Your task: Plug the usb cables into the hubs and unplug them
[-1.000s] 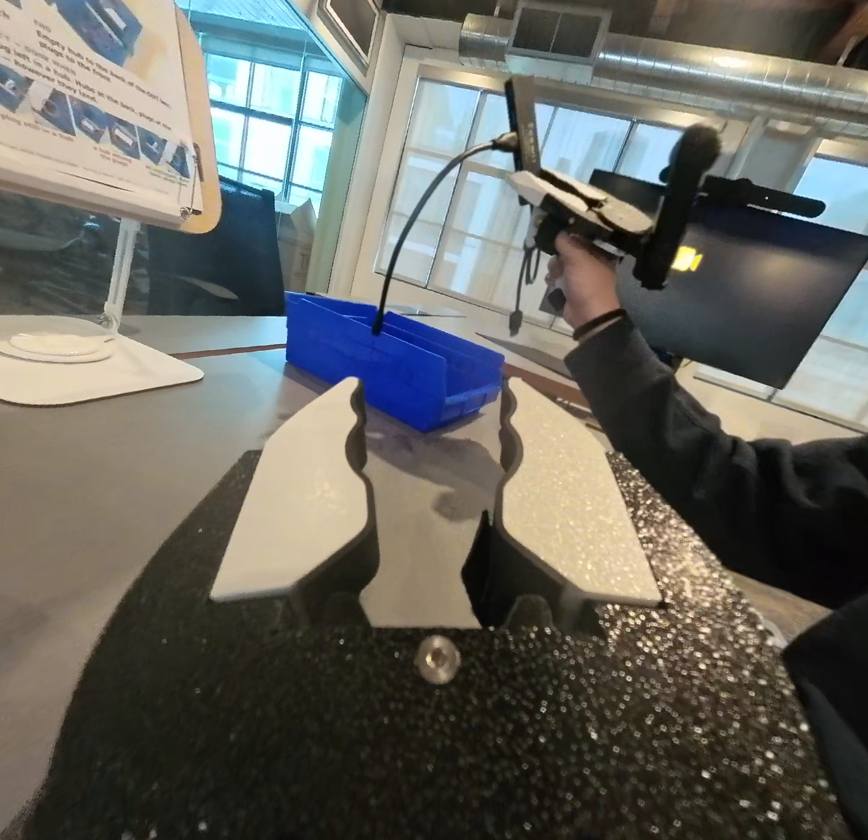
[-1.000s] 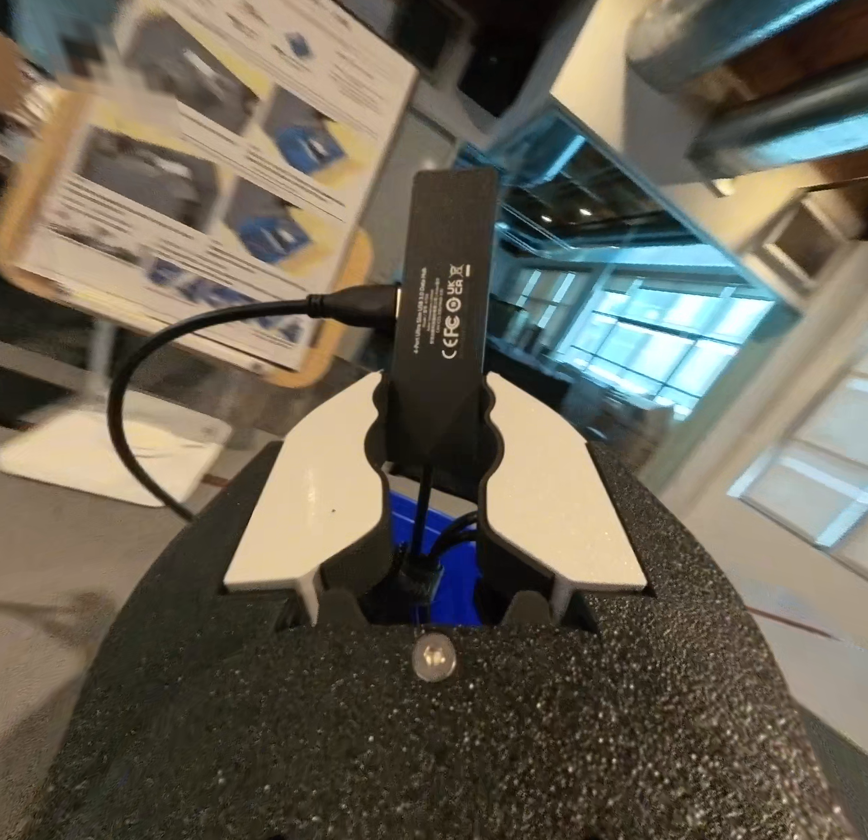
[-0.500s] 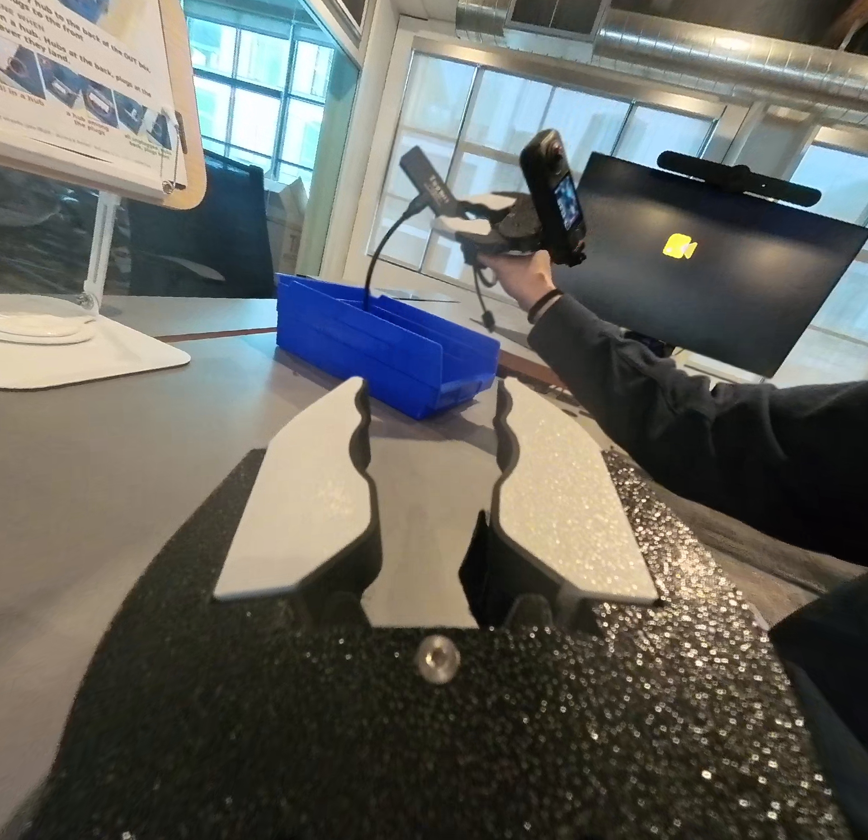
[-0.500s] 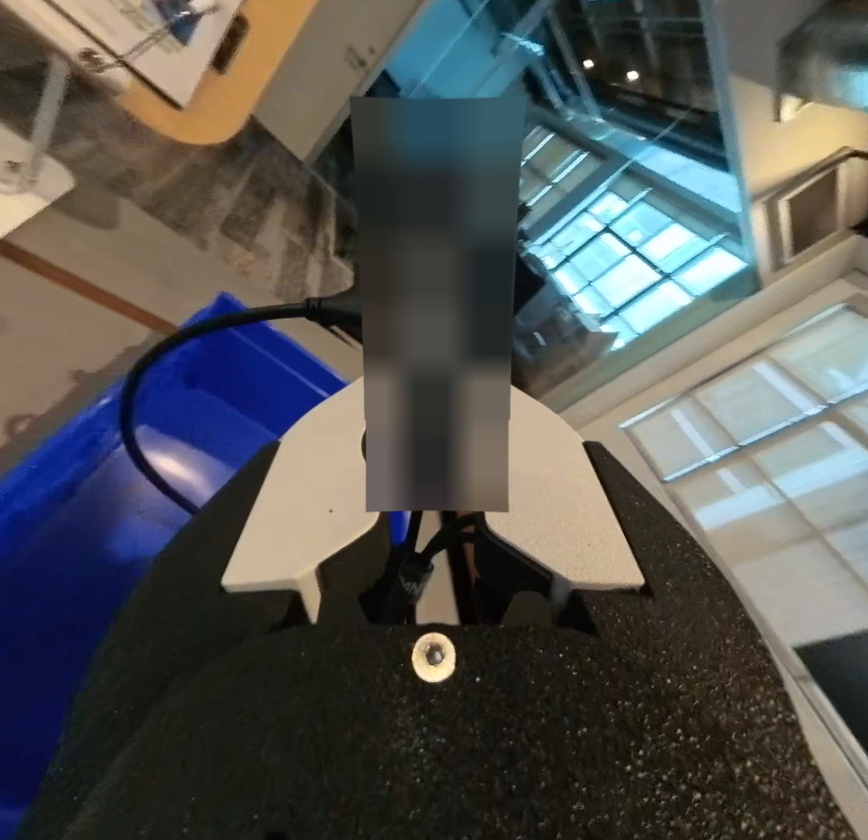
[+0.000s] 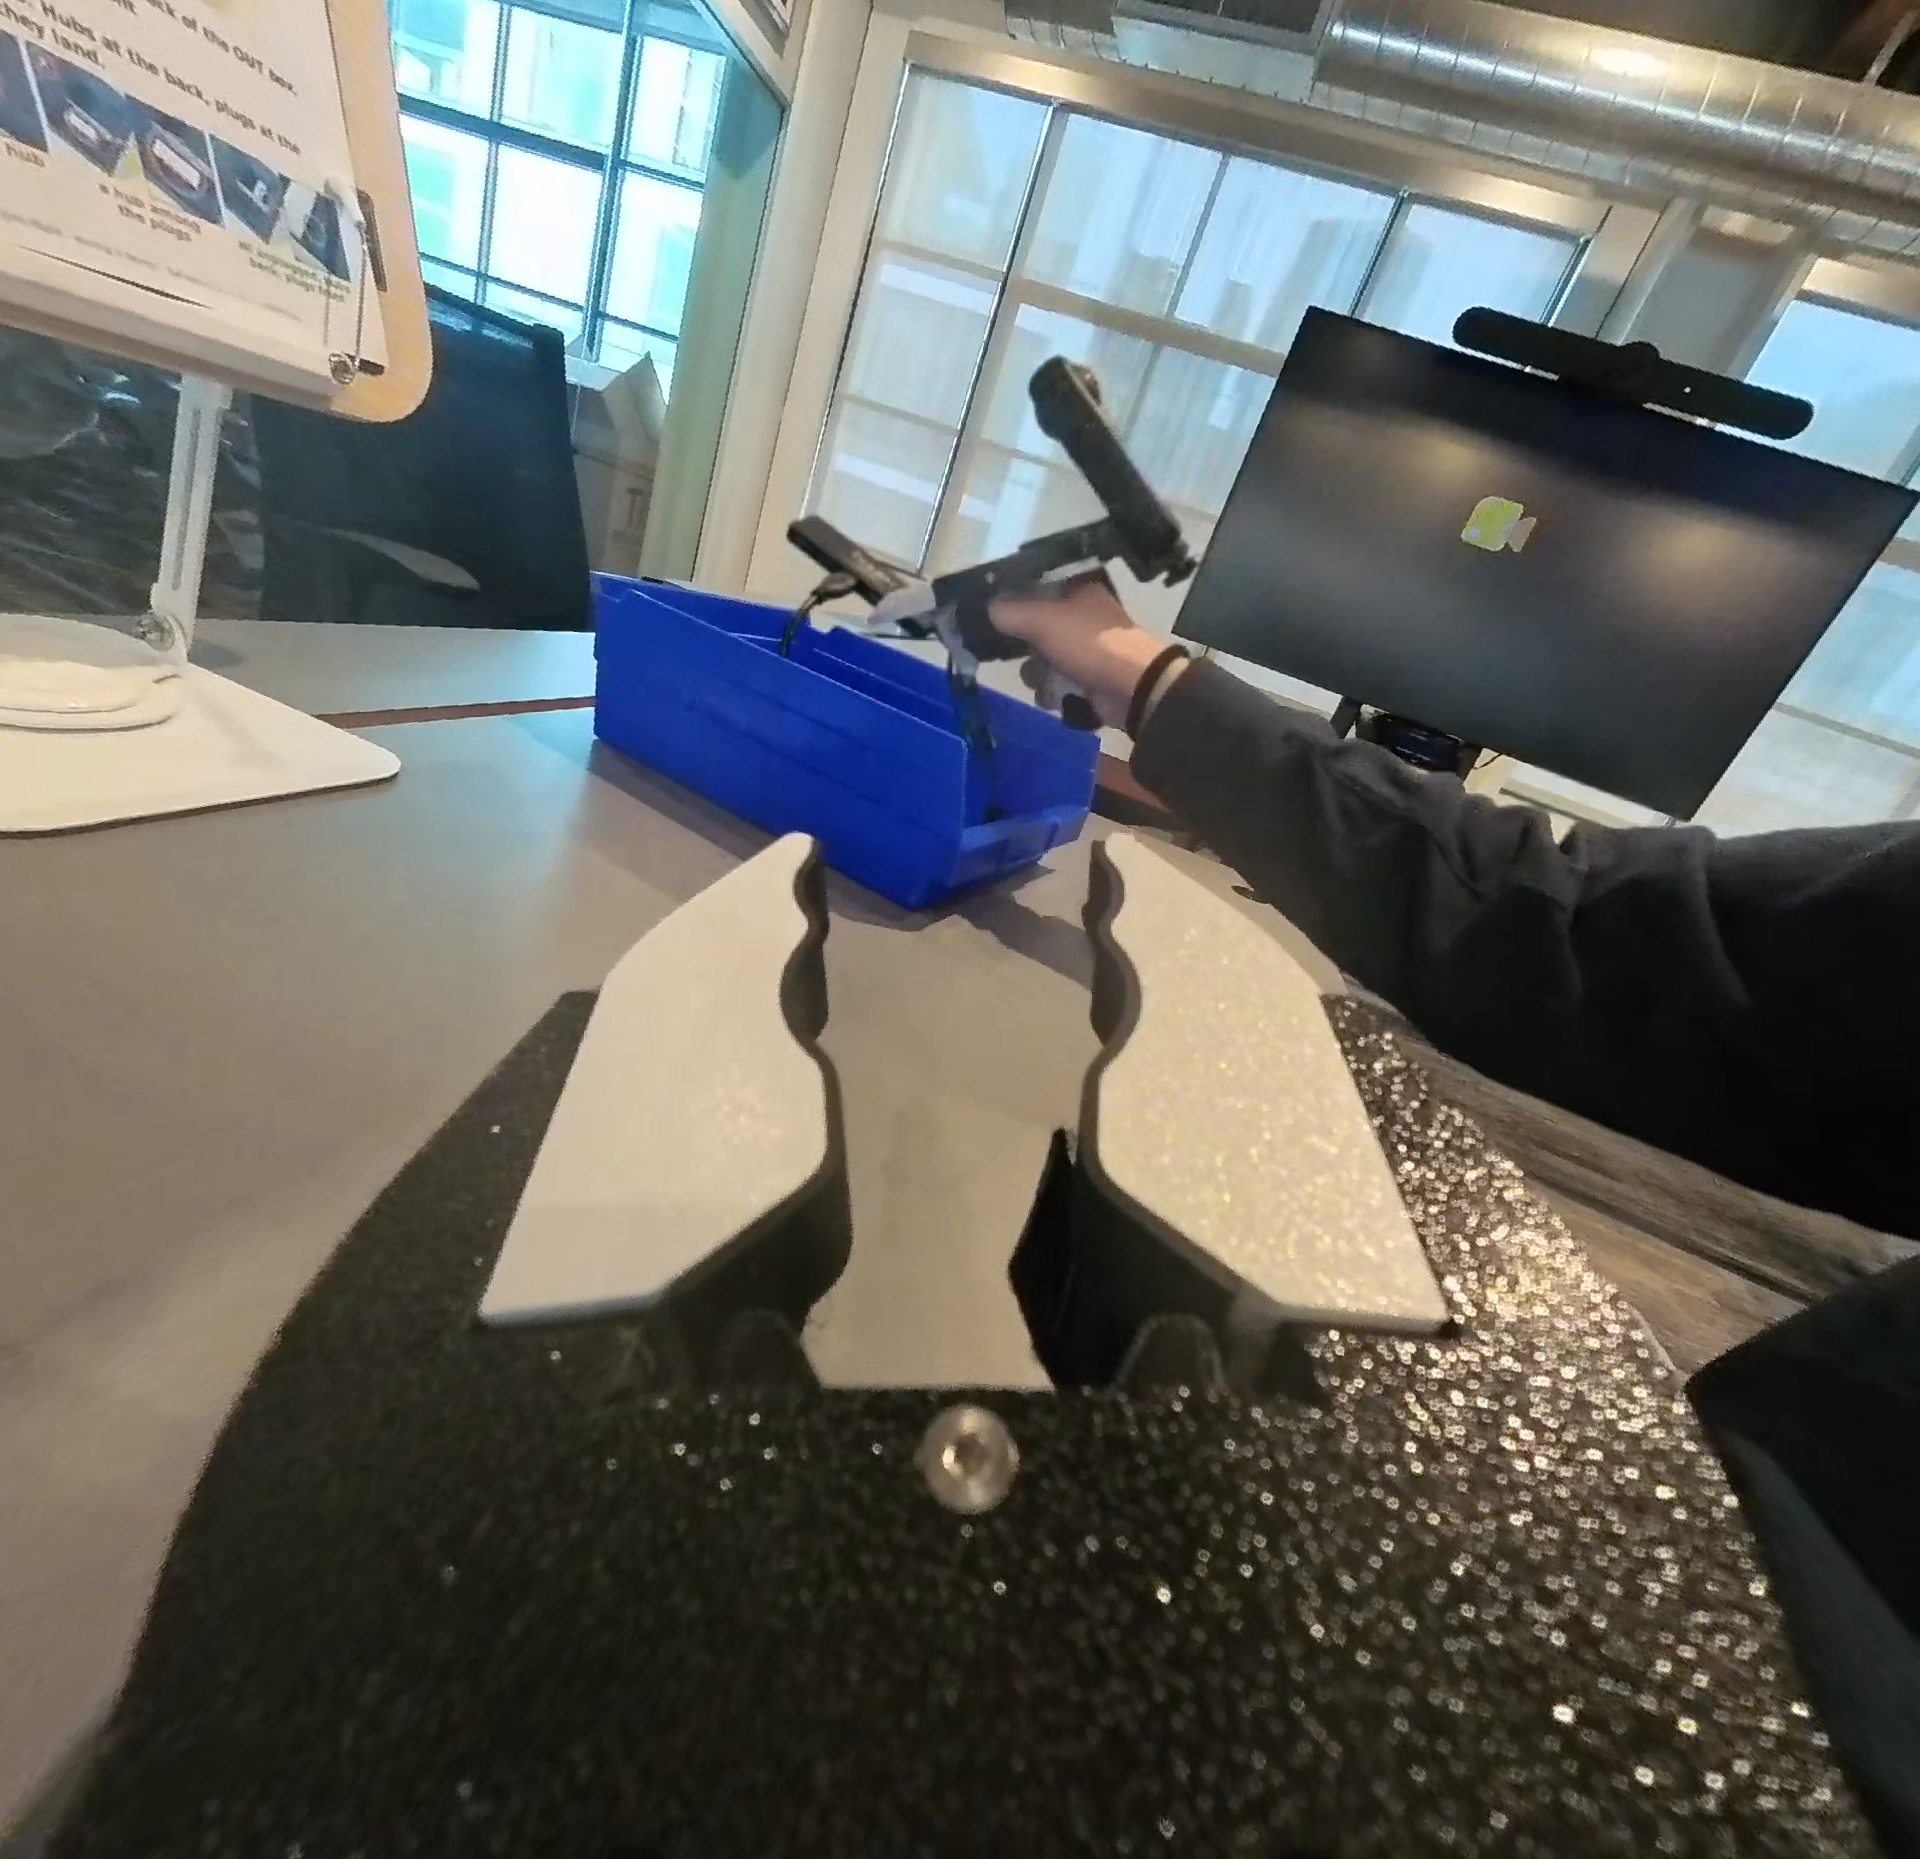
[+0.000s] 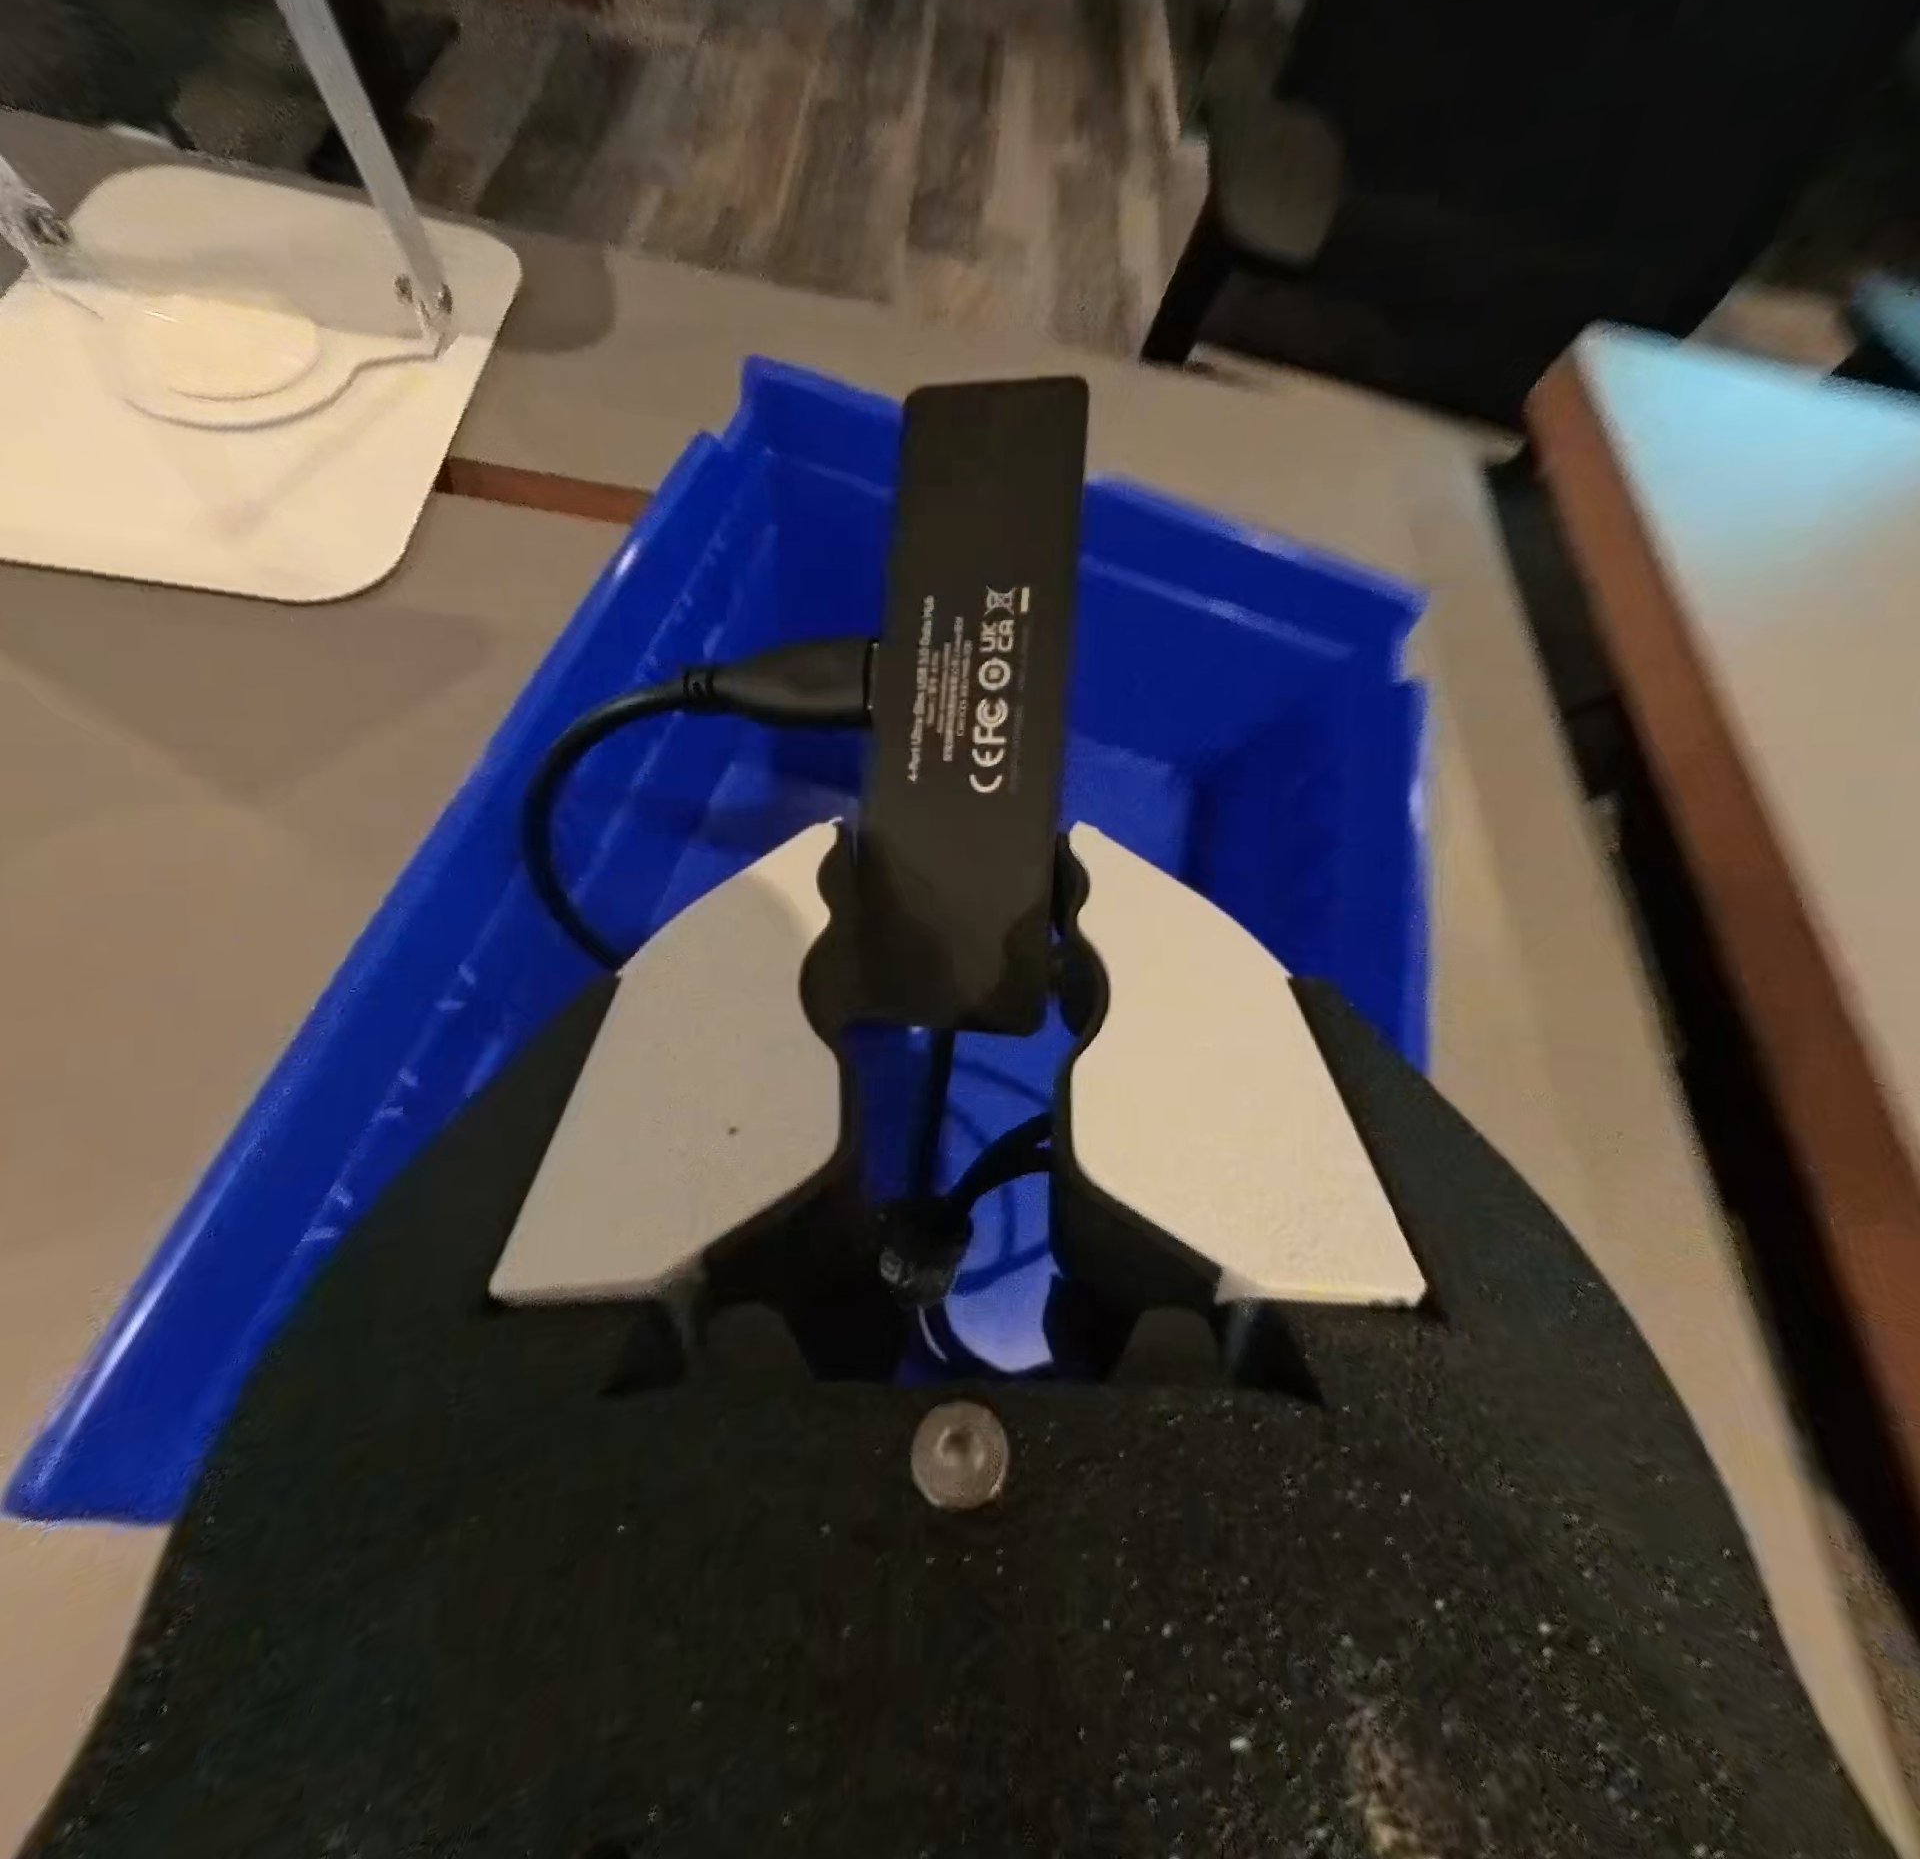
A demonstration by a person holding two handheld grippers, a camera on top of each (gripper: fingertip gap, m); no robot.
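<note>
Right gripper (image 6: 951, 916) clamped on black hub (image 6: 982, 666), cable (image 6: 582, 770) plugged in, above blue bin (image 6: 1299, 729), frame centre. Left gripper (image 5: 951, 936) spread wide, empty, over table (image 5: 312, 957).

**Right wrist view: hub held over bin**

Right gripper (image 6: 954, 942) jaws clamped on the lower end of a black USB hub (image 6: 977, 687), pointing away from the camera. Black cable (image 6: 623, 760) plugged into the hub's left side, looping down. Blue bin (image 6: 1340, 729) below, on grey table (image 6: 208, 874). White stand base (image 6: 249, 396) at upper left.

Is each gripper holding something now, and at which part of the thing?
The right gripper holds the black USB hub by its near end, a cable plugged into its side. The left gripper is open and holds nothing.
</note>
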